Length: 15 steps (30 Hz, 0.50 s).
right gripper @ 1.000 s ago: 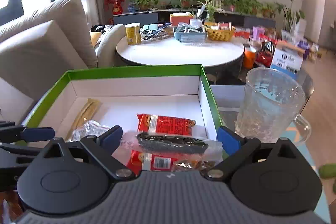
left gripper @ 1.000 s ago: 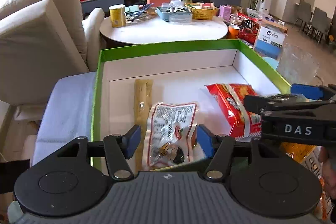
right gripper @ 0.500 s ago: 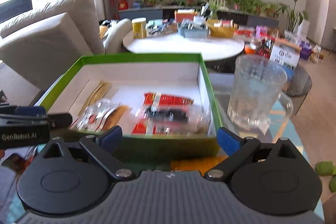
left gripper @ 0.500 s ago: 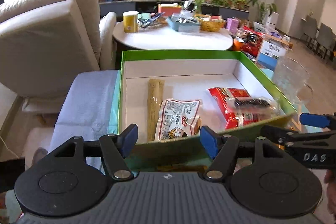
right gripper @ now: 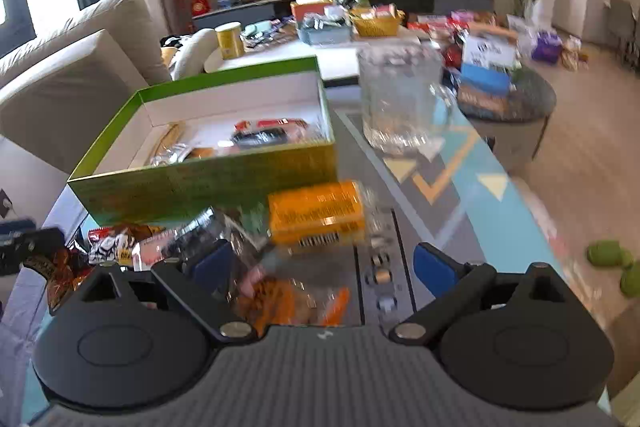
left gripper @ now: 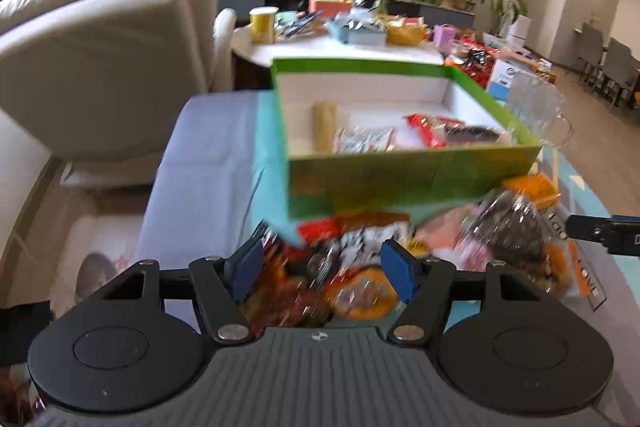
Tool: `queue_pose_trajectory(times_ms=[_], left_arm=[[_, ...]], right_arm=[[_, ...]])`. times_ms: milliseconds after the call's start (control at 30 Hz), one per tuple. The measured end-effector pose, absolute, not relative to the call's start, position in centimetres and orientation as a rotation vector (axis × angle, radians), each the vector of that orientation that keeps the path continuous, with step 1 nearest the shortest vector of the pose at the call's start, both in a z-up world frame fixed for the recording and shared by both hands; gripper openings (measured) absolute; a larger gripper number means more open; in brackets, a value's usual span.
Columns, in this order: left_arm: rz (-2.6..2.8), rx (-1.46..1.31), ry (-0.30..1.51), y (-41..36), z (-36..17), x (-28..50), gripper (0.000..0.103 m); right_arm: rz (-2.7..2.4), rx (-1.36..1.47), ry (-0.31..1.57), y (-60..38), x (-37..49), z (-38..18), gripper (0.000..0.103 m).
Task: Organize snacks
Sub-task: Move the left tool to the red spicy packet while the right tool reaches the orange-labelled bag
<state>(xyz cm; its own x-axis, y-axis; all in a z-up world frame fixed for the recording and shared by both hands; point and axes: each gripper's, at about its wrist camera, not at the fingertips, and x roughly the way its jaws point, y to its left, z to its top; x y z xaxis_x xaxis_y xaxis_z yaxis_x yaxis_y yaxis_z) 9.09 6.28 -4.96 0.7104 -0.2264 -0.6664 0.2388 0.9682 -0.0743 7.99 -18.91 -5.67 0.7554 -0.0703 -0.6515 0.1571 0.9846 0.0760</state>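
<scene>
A green box (left gripper: 400, 183) with a white inside holds a beige stick pack (left gripper: 324, 123), a white pack (left gripper: 364, 141), a red pack (left gripper: 430, 129) and a clear pack of dark snack (left gripper: 472, 134). Loose snack packs (left gripper: 352, 259) lie heaped on the table in front of the box, blurred. My left gripper (left gripper: 320, 269) hangs open over this heap, holding nothing. My right gripper (right gripper: 324, 267) is wide open and holds nothing, above a clear bag of orange snack (right gripper: 276, 299), with an orange pack (right gripper: 316, 215) just beyond. Its finger shows at the right edge of the left wrist view.
A glass mug (right gripper: 400, 99) stands right of the box on the patterned table (right gripper: 452, 167). A beige sofa (left gripper: 100, 67) is on the left. Behind the box is a round white table (left gripper: 340, 47) crowded with containers. Green items (right gripper: 616, 263) lie on the floor.
Both grippers have drawn back from over the box to the heap in front of it. The clear dark pack that lay between the right fingers now rests in the box.
</scene>
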Motion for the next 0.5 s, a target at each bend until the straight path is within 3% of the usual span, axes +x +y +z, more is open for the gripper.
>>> queue_pose_trajectory(times_ms=[500], left_arm=[[-0.165, -0.016, 0.816, 9.1, -7.3, 7.8, 0.062]], right_arm=[[-0.131, 0.150, 0.746, -19.1, 5.6, -7.3, 0.084]])
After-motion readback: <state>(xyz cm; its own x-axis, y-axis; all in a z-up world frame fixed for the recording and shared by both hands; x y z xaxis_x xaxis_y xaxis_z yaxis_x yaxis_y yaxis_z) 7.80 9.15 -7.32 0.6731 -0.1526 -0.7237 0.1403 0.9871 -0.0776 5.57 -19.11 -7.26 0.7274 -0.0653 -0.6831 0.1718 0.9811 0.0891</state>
